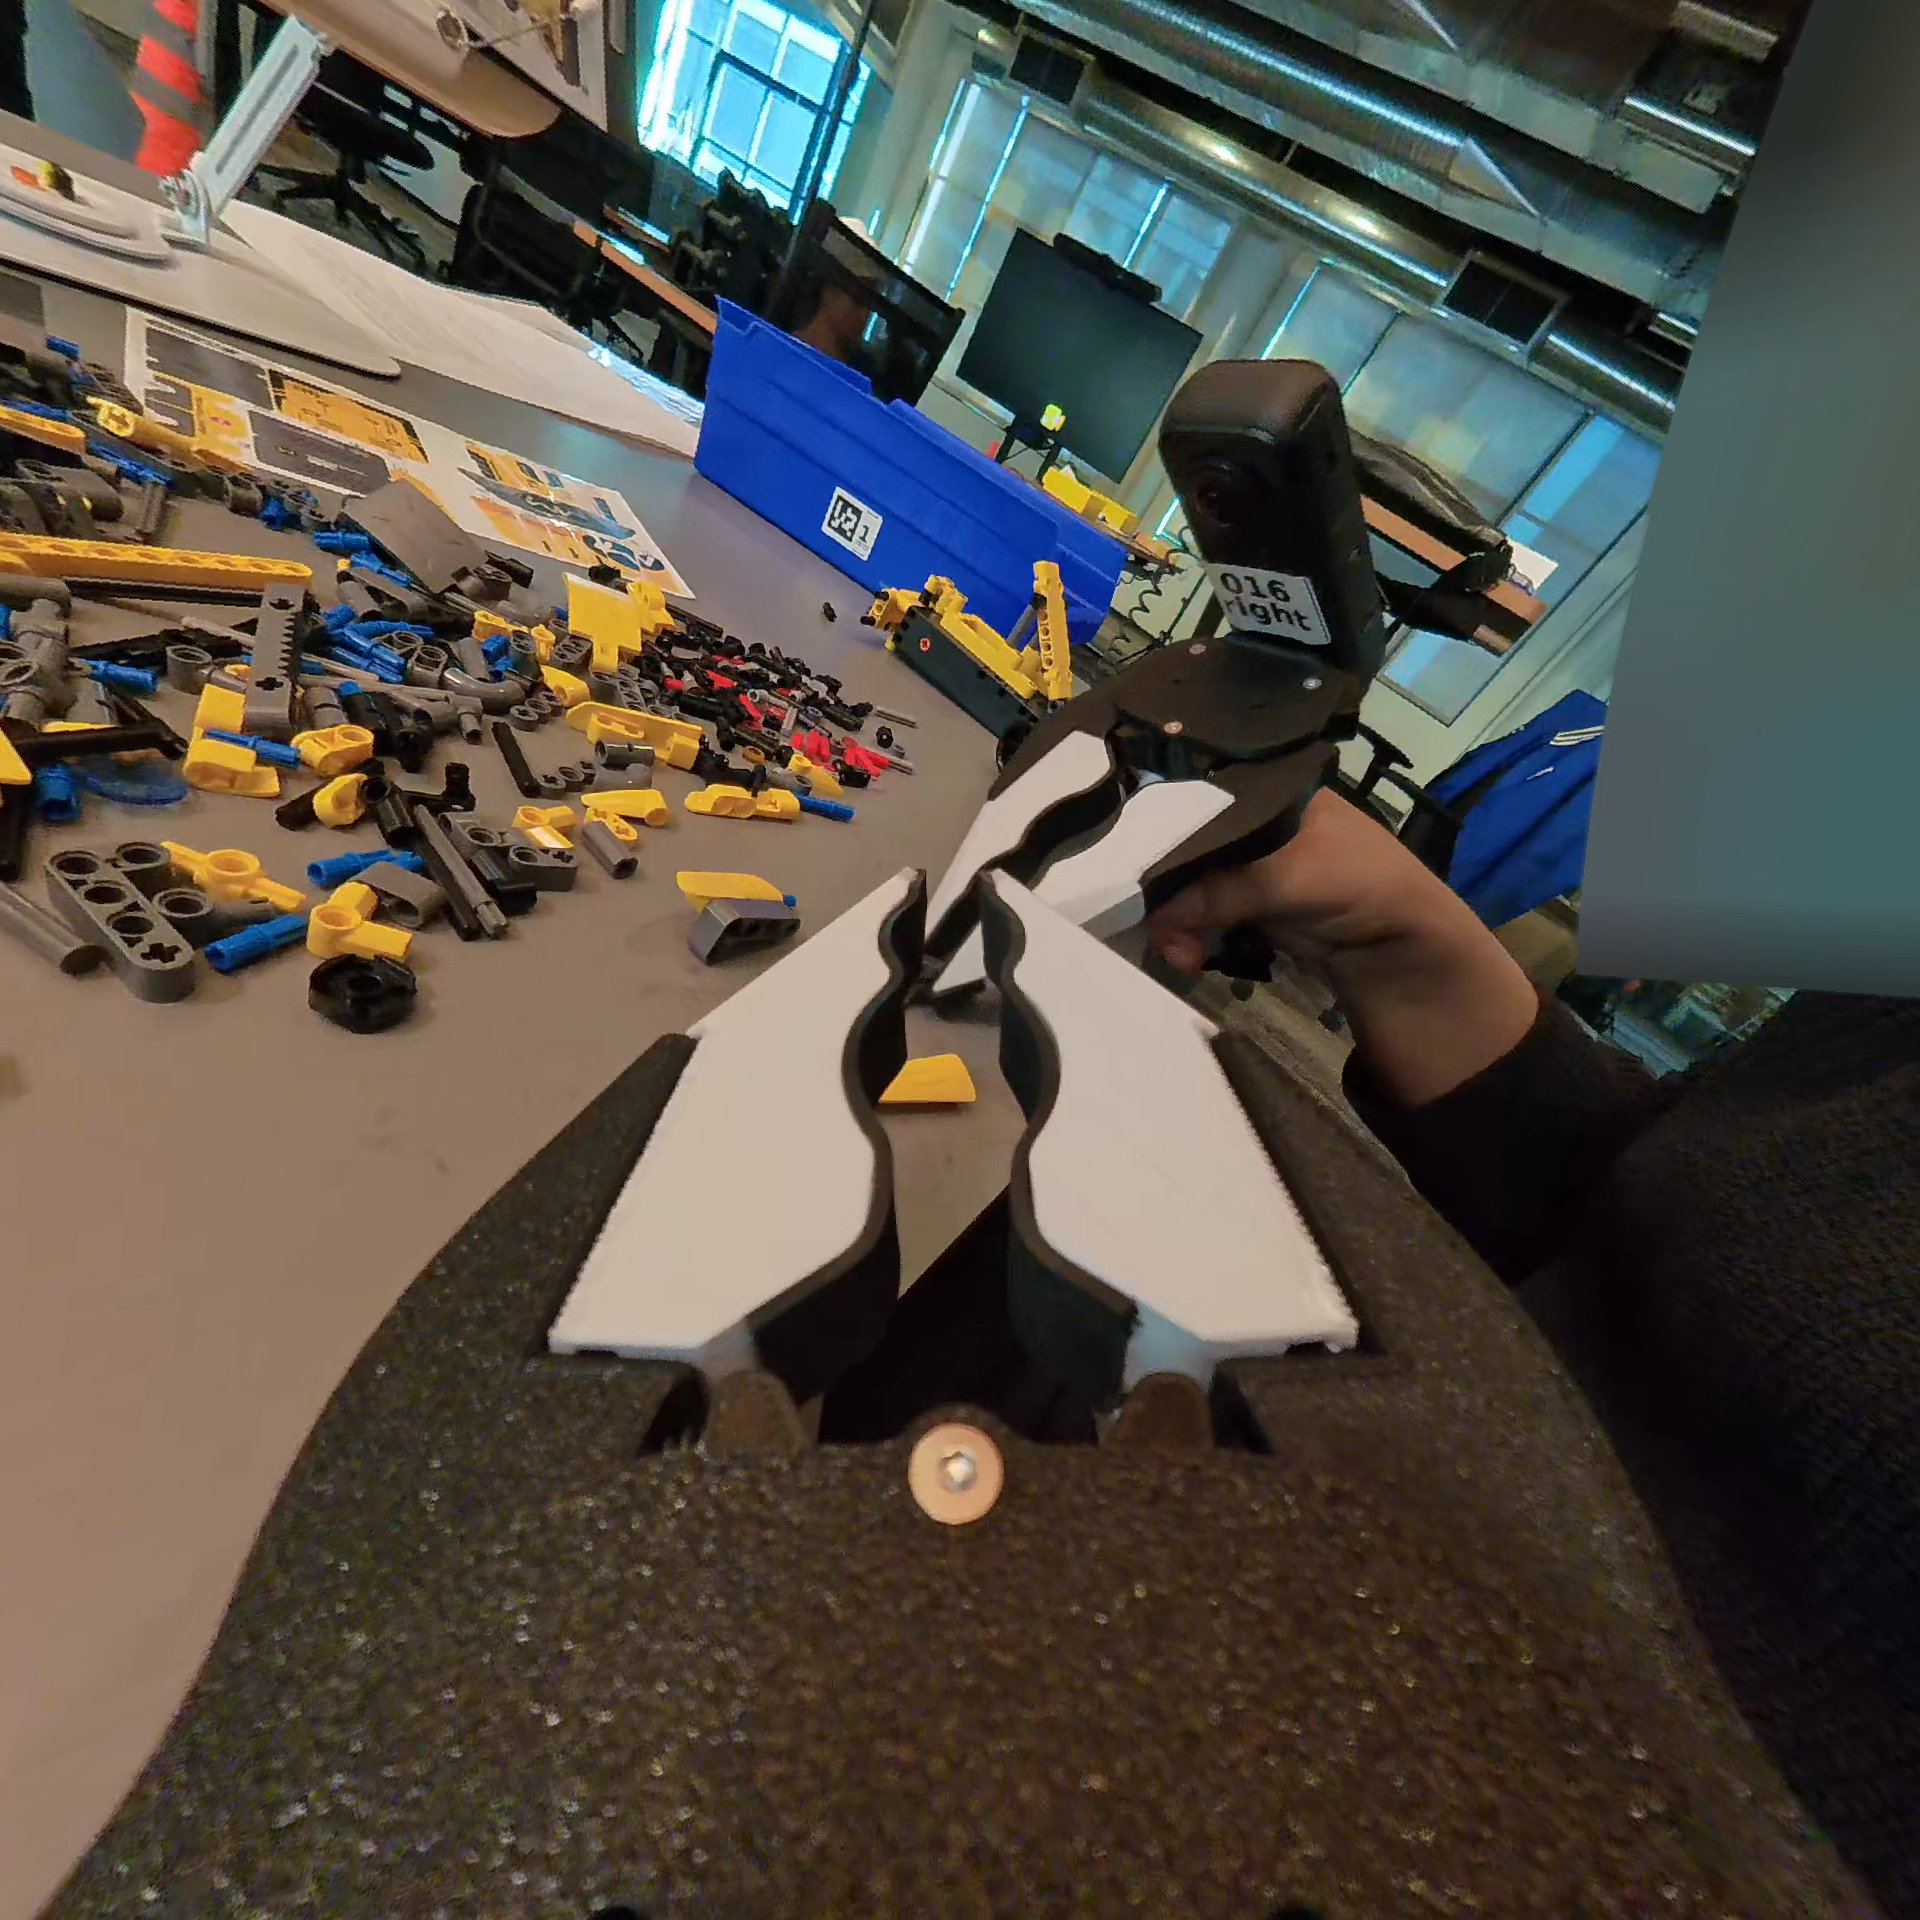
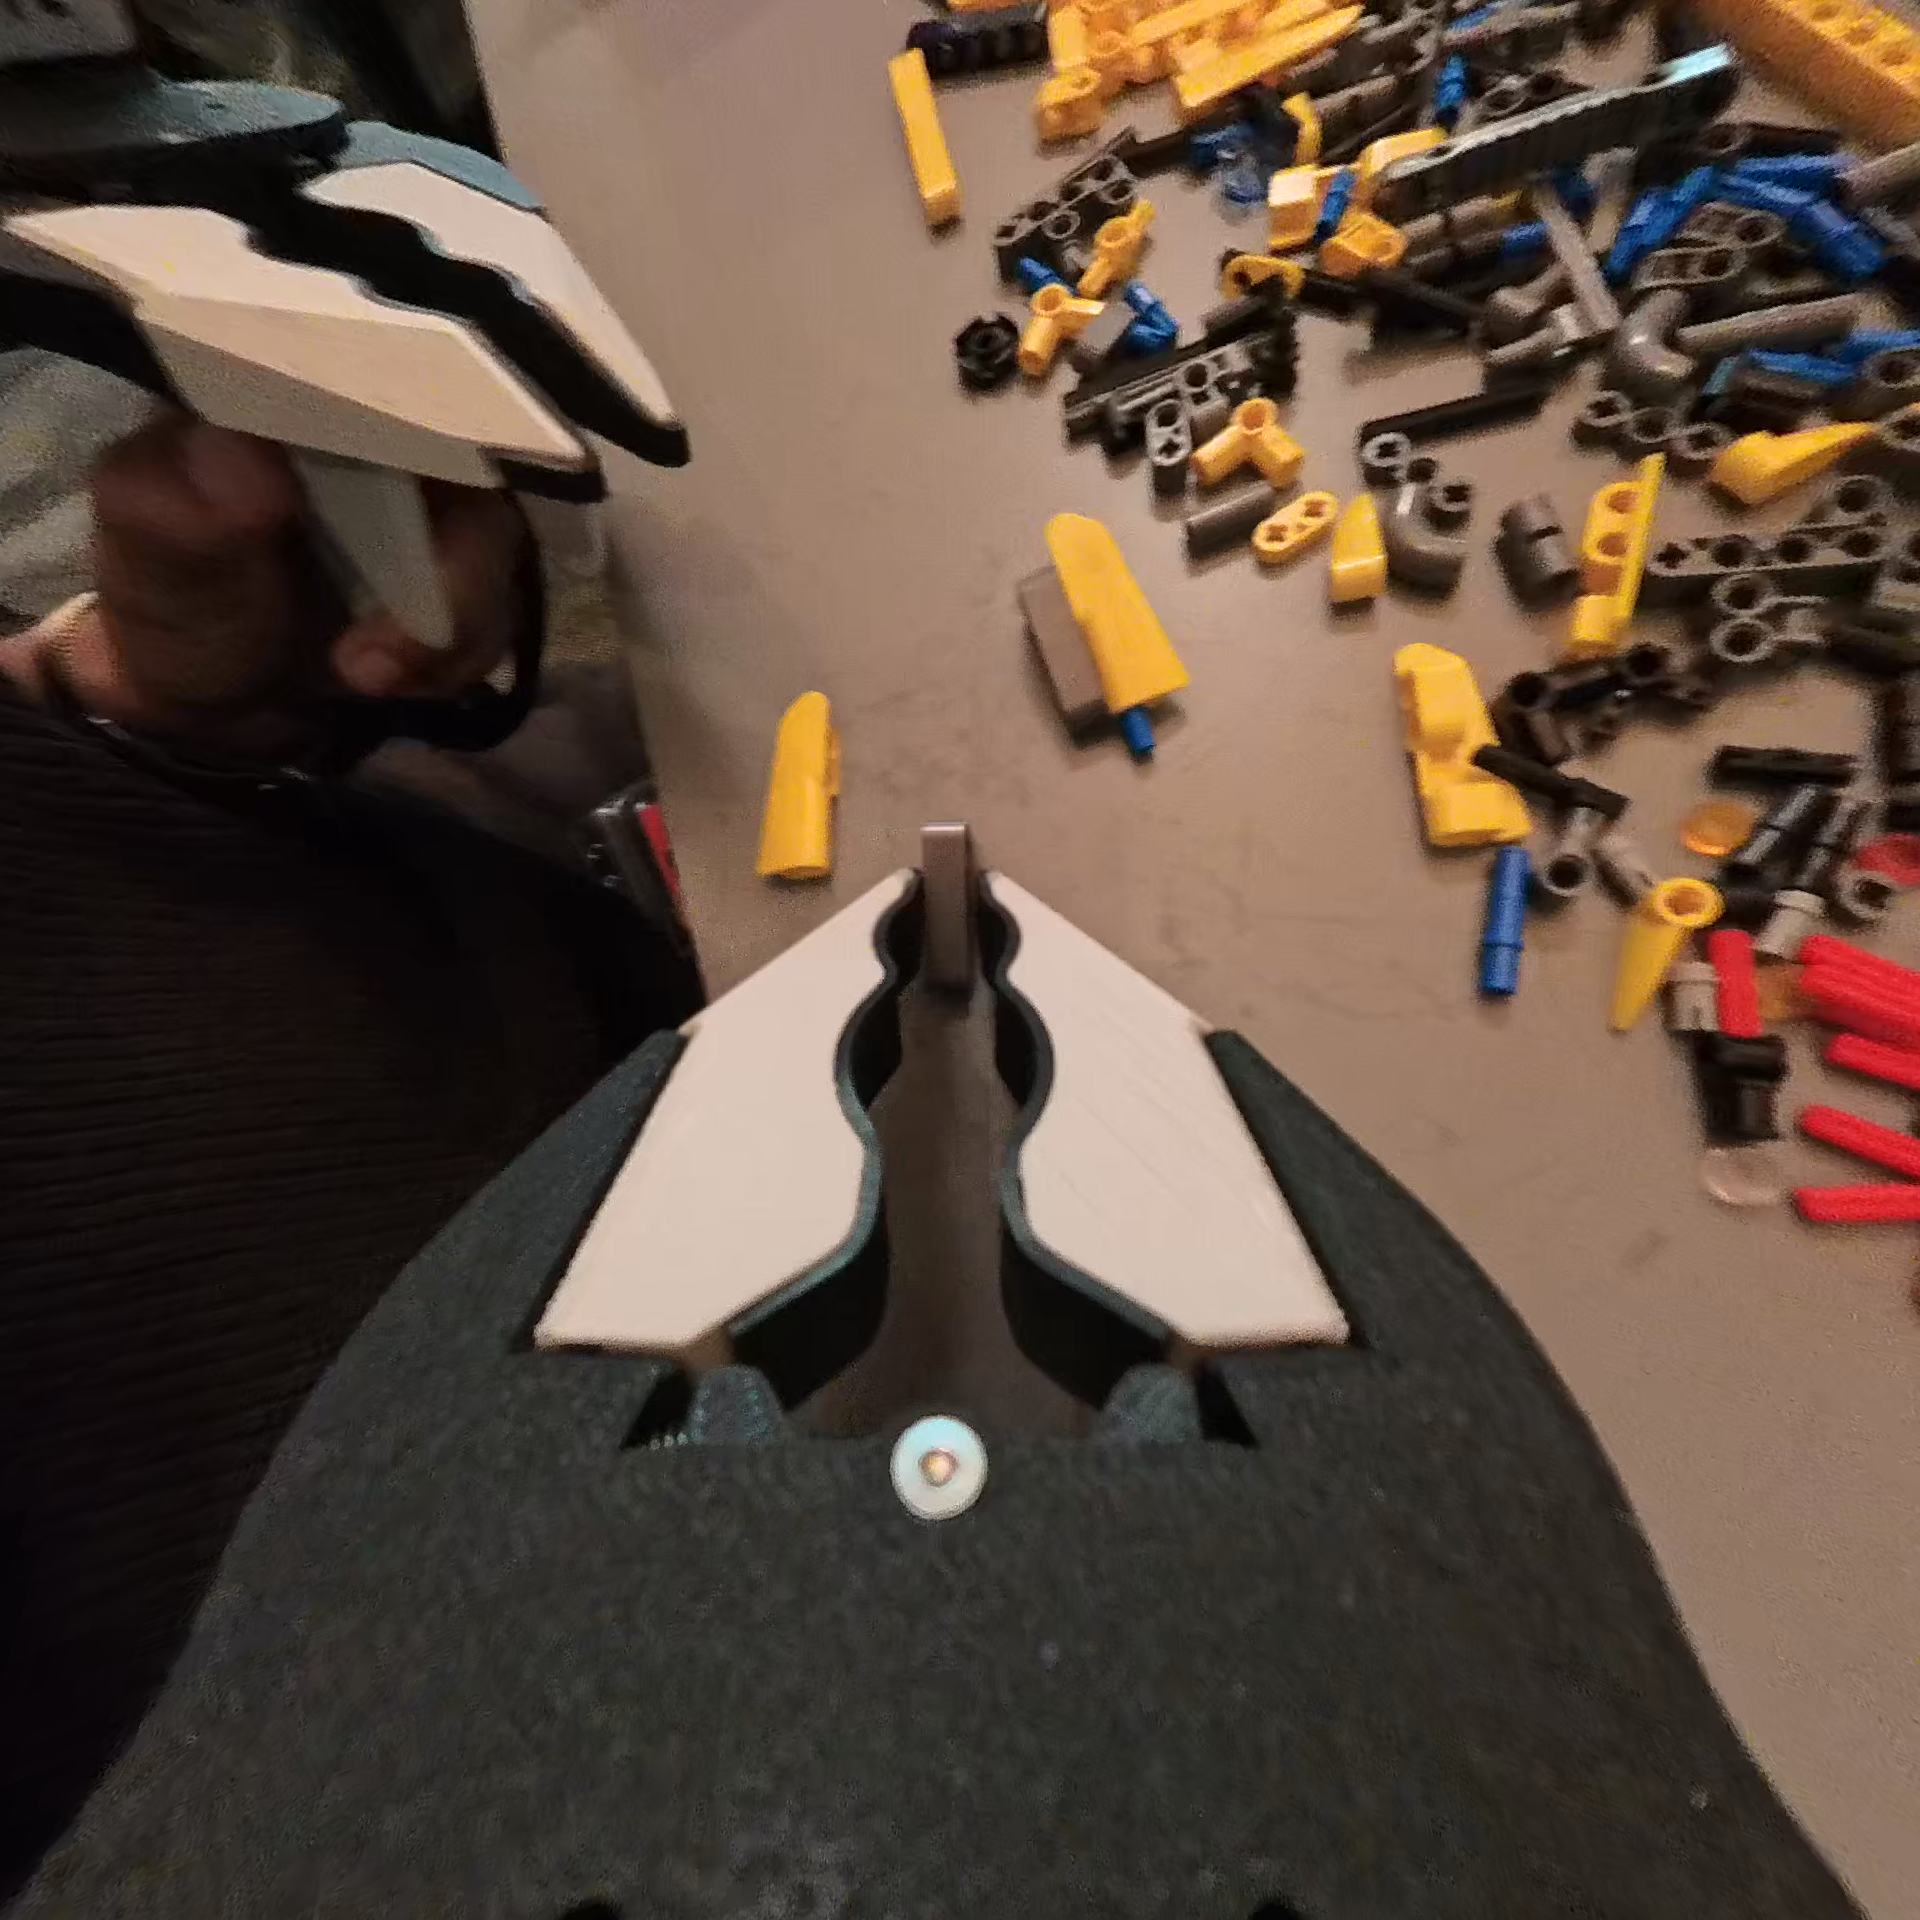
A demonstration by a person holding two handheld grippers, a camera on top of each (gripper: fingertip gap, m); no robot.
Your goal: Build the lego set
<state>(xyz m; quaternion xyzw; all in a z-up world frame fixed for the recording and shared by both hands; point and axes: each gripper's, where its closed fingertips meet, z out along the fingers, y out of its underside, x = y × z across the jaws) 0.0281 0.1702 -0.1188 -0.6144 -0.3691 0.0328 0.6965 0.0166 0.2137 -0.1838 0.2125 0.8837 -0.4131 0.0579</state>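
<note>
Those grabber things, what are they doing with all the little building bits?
A person holds a two-finger gripper in each hand over a grey table. The right gripper pinches a small grey piece at its tips. The left gripper holds nothing; a yellow piece lies on the table under it. A pile of yellow, blue, black and red parts is spread nearby.

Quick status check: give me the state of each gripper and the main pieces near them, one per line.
Left gripper: fingers slightly apart, holding nothing, raised above the table.
Right gripper: shut on a small grey piece.
Yellow curved panel: lying loose on the table, left of the right gripper's tips, untouched.
Yellow panel on grey block: joined, lying flat.
Partly built yellow assembly: standing beside the blue bin.
Loose parts pile: scattered.
</note>
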